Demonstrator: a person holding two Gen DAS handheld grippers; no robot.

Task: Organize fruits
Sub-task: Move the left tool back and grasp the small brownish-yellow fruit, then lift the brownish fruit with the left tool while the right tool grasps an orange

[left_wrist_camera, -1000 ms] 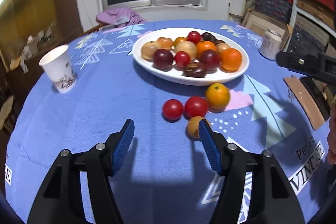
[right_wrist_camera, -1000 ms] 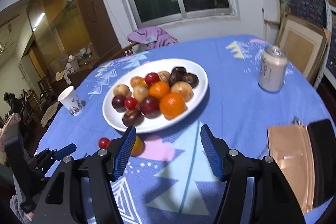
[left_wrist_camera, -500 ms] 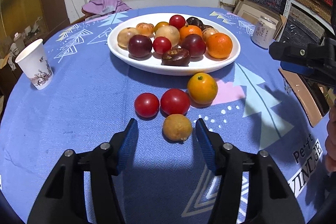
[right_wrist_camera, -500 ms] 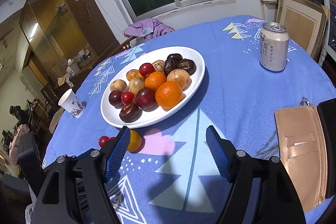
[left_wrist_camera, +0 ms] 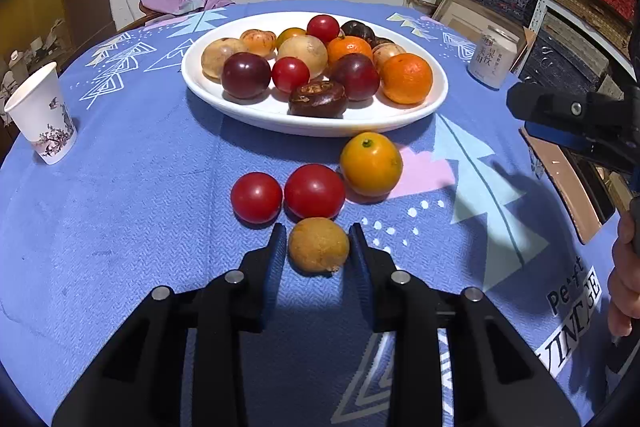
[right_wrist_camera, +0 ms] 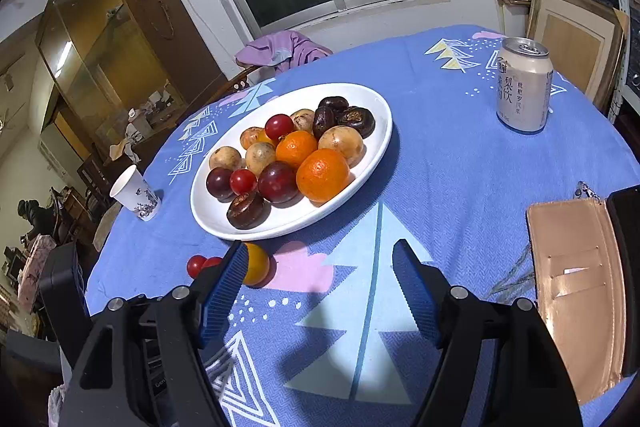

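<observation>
Brown fruit: between my left tongs, which have just closed onto its sides; on the tablecloth, just short of two tomatoes.
Handling: light, round, firm-looking; I judge a mid-side grip safest.
Right tongs: wide, empty.
Views: only right shows the wallet; brown fruit hidden there.

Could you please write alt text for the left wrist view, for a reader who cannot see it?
The left gripper has its fingers closed on a small brown fruit lying on a blue tablecloth. Just beyond lie two red tomatoes and a yellow-orange citrus, then a white plate piled with fruit.
</observation>
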